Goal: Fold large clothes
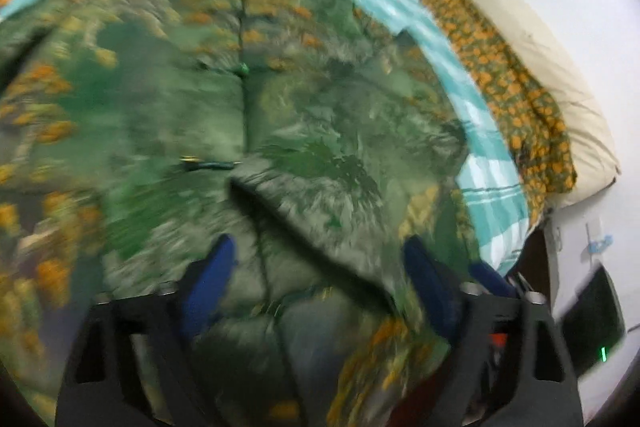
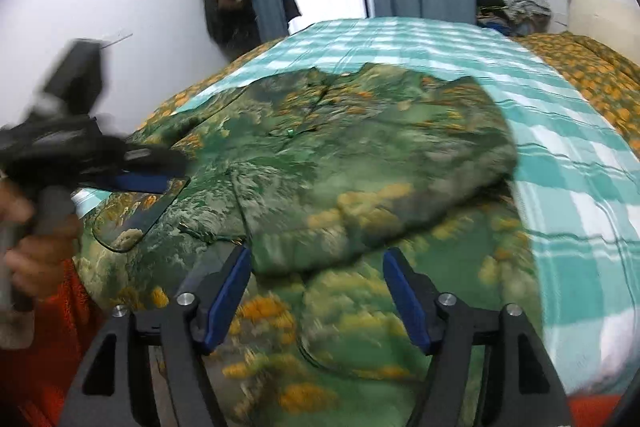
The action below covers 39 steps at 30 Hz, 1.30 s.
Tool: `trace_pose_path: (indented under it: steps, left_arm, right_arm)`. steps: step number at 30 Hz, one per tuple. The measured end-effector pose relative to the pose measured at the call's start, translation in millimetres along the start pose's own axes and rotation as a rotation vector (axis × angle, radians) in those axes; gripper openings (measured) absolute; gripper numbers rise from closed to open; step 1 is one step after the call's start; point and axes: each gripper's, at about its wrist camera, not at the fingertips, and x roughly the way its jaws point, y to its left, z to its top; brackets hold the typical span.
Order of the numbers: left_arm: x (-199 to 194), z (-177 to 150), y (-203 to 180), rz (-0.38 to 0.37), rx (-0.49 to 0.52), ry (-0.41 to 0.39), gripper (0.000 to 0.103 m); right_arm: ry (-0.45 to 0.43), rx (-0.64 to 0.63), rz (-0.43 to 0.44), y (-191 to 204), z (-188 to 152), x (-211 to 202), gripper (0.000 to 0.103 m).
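**Shirt partly folded, both grippers free**

Blue pads of your left gripper [image 1: 316, 267] stand spread wide, gripping nothing, just above the green floral shirt [image 1: 248, 115]. That garment lies flat on the teal checked sheet [image 1: 492, 187], placket up, with one flap [image 1: 320, 195] already turned diagonally over the front. A cream pillow [image 1: 540, 67] lies well off to the side.

From the right wrist view, your right gripper [image 2: 316, 291] is likewise released, its fingers apart over the near hem. One side panel [image 2: 360, 195] lies folded across the body; your left gripper hovers at the opposite sleeve [image 2: 132, 215], which looks unfolded. I judge the fold under halfway: that sleeve and the lengthwise fold remain.
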Motion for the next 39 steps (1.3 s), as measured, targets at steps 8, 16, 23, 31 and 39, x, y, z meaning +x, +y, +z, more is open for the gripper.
trace_pose_path:
  steps: [8,16,23,31,39]
  left_arm:
    - [18.6,8.7,-24.0,0.145,-0.009,0.011,0.007]
    - [-29.4,75.2,-38.6,0.247,0.149,-0.13,0.006]
    - [-6.5,158.1,24.9,0.307,0.108,-0.194,0.007]
    - [35.9,157.1,68.9,0.295,0.02,-0.169,0.008]
    - [57.5,137.2,89.4,0.291,0.001,-0.148,0.012]
  right_arm:
    - [-0.033,0.041,-0.006,-15.3,-1.3,-3.6,0.071]
    - [-0.069,0.13,-0.008,-44.1,8.7,0.6,0.071]
    - [-0.042,0.243,-0.111,-106.5,55.1,23.3,0.07]
    - [0.031,0.24,-0.167,-164.8,143.0,112.4,0.05]
    - [0.248,0.133,-0.178,-168.9,136.7,214.1,0.05]
